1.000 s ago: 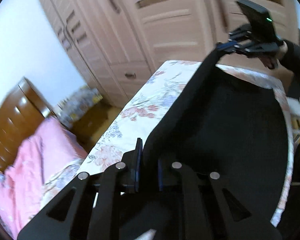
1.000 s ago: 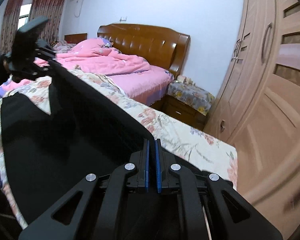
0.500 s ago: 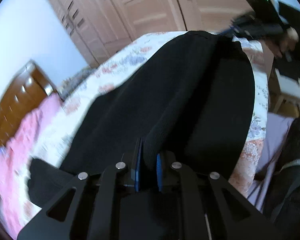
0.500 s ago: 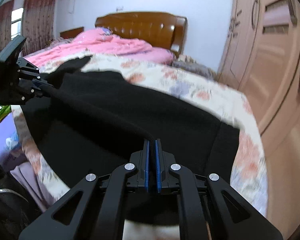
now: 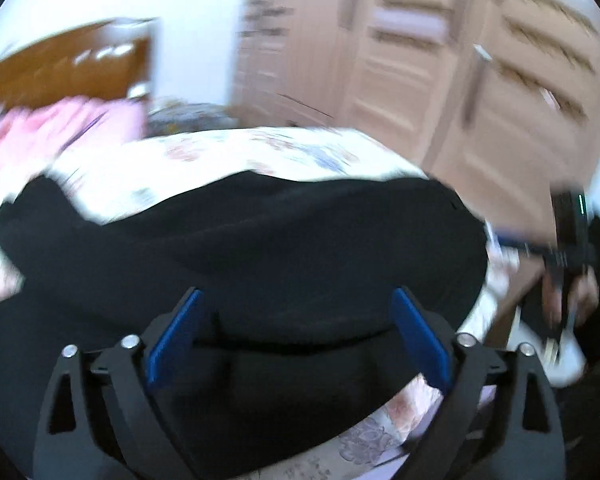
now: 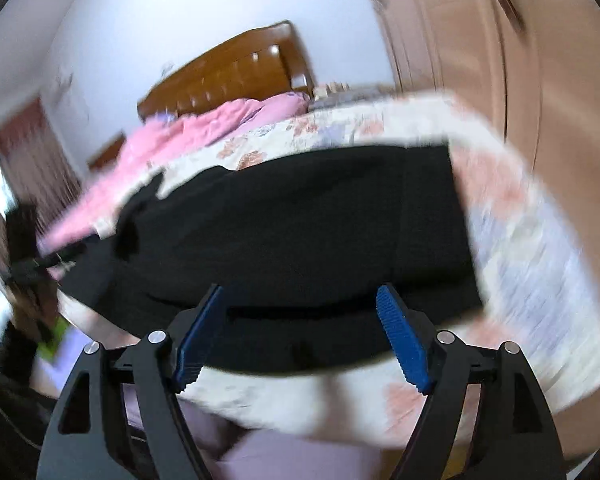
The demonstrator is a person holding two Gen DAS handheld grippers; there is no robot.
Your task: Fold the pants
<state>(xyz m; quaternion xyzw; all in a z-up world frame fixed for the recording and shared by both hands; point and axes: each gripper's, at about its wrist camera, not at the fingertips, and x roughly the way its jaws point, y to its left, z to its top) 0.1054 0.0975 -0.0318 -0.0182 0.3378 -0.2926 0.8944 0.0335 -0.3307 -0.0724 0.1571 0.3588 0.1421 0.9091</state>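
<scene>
The black pants (image 5: 260, 248) lie folded across the flowered bedspread (image 5: 268, 152), near the bed's foot edge. My left gripper (image 5: 296, 300) hovers over their near edge, its jaws opening wide; the blue pads (image 5: 420, 340) stand apart from the cloth, which lies below and between them. In the right wrist view the pants (image 6: 308, 224) spread the same way, and my right gripper (image 6: 300, 300) is opening too, pads clear of the fabric edge below. The right gripper (image 5: 512, 242) shows at the far right of the left wrist view, the left gripper (image 6: 66, 254) at the far left of the other. Both views are blurred.
A pink quilt (image 6: 204, 128) and a brown headboard (image 6: 228, 76) lie at the bed's far end. Pale wooden wardrobe doors (image 5: 440, 64) stand close beside the bed. A hand and dark sleeve (image 5: 580, 292) hold the right gripper. Lilac sheet (image 6: 300, 456) hangs below the bedspread.
Both grippers came down with the pants' edge stretched between them, rolled level, laid the cloth on the bed and opened, letting it go.
</scene>
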